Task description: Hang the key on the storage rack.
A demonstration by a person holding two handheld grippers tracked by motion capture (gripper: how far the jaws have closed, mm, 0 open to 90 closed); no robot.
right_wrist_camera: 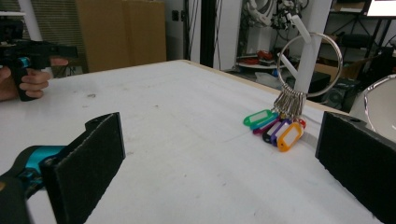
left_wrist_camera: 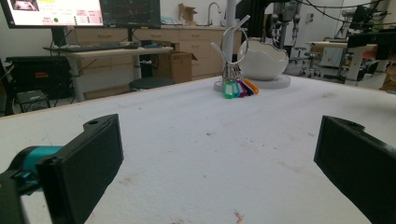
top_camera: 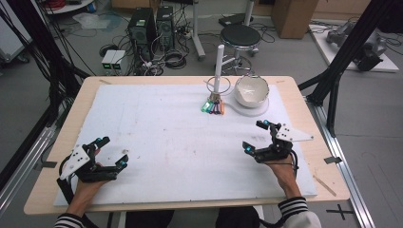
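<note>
A white post stand (top_camera: 218, 66) rises at the far middle of the table. A large metal ring (right_wrist_camera: 310, 65) hangs on one of its pegs, and a bunch of coloured key tags (top_camera: 212, 107) hangs from the ring down onto the mat. The tags (right_wrist_camera: 275, 128) are green, purple, blue and orange. My left gripper (top_camera: 113, 152) rests near the front left, open and empty. Its view shows the tags (left_wrist_camera: 239, 88) far ahead. My right gripper (top_camera: 254, 136) sits at the front right, open and empty, with the tags ahead and to its right.
A white bowl (top_camera: 251, 90) stands on a round white base just right of the stand. A white foam mat (top_camera: 157, 137) covers most of the wooden table (top_camera: 95, 83). In the right gripper view, the other hand with its gripper (right_wrist_camera: 28, 56) is far left.
</note>
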